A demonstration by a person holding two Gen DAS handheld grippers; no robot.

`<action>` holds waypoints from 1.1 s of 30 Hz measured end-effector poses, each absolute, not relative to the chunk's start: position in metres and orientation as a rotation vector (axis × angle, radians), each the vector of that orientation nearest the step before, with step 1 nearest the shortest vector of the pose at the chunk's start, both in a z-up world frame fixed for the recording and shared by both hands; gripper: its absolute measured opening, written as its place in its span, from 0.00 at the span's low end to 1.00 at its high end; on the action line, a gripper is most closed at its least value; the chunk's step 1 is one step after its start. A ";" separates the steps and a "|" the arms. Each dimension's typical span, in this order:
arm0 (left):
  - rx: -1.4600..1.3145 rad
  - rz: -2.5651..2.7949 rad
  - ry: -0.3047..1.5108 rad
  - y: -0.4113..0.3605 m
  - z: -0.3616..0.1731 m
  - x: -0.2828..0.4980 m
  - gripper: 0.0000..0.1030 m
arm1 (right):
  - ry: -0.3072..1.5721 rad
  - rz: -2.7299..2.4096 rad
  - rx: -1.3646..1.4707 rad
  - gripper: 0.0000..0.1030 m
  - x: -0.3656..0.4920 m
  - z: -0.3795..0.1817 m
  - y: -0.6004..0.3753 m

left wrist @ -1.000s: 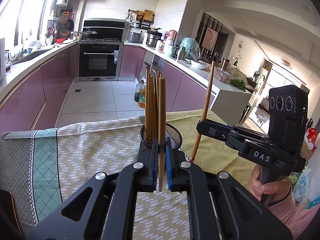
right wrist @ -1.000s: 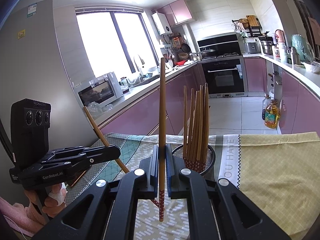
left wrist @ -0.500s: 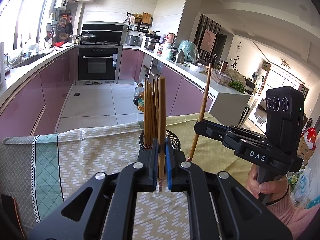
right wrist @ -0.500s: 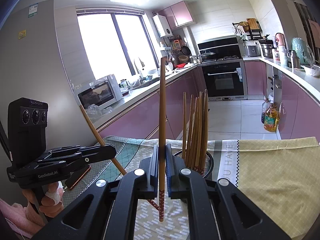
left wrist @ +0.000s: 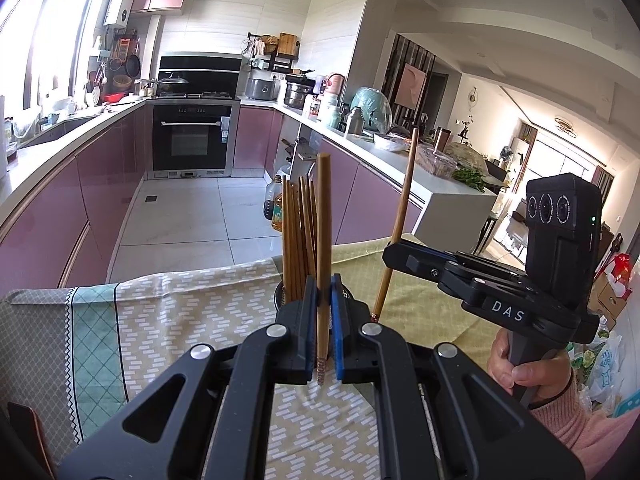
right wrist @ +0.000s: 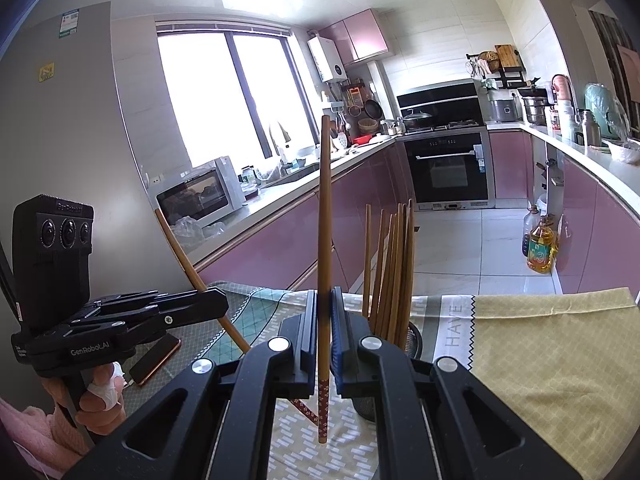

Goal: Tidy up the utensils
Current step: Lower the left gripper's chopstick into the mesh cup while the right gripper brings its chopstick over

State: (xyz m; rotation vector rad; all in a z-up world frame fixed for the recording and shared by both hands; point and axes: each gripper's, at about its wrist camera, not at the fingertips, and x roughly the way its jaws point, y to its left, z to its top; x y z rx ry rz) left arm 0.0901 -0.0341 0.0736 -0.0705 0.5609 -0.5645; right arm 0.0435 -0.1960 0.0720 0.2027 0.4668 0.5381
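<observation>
My left gripper (left wrist: 323, 293) is shut on one brown chopstick (left wrist: 323, 220), held upright with its patterned tip hanging just below the pads. Right behind it stands a black mesh holder (left wrist: 280, 294) with several chopsticks (left wrist: 298, 236). In the right wrist view my right gripper (right wrist: 324, 300) is shut on a second upright chopstick (right wrist: 325, 208), with the holder (right wrist: 414, 340) and its chopsticks (right wrist: 394, 264) just to the right. Each view shows the other gripper beside the holder: the right gripper (left wrist: 402, 256) with its chopstick (left wrist: 402, 208), the left gripper (right wrist: 218, 304) with its slanted chopstick (right wrist: 188, 260).
A patterned tablecloth (left wrist: 180, 320) covers the table, yellow on its right part (right wrist: 540, 360). A phone (right wrist: 156, 360) lies at the left, under the left gripper. Beyond the table's far edge are the kitchen floor, purple cabinets and an oil bottle (right wrist: 540, 248).
Both grippers keep their chopsticks pinched. The holder sits slightly lower in both views; otherwise nothing has shifted.
</observation>
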 end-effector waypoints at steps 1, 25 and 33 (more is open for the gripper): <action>-0.069 -0.566 0.558 -0.035 0.075 0.090 0.07 | 0.464 0.538 0.203 0.06 0.044 0.073 -0.196; -0.067 -0.587 0.477 -0.033 0.105 0.081 0.07 | 0.409 0.535 0.194 0.06 0.055 0.093 -0.196; -0.066 -0.582 0.451 -0.037 0.113 0.080 0.07 | 0.401 0.526 0.190 0.06 0.061 0.097 -0.195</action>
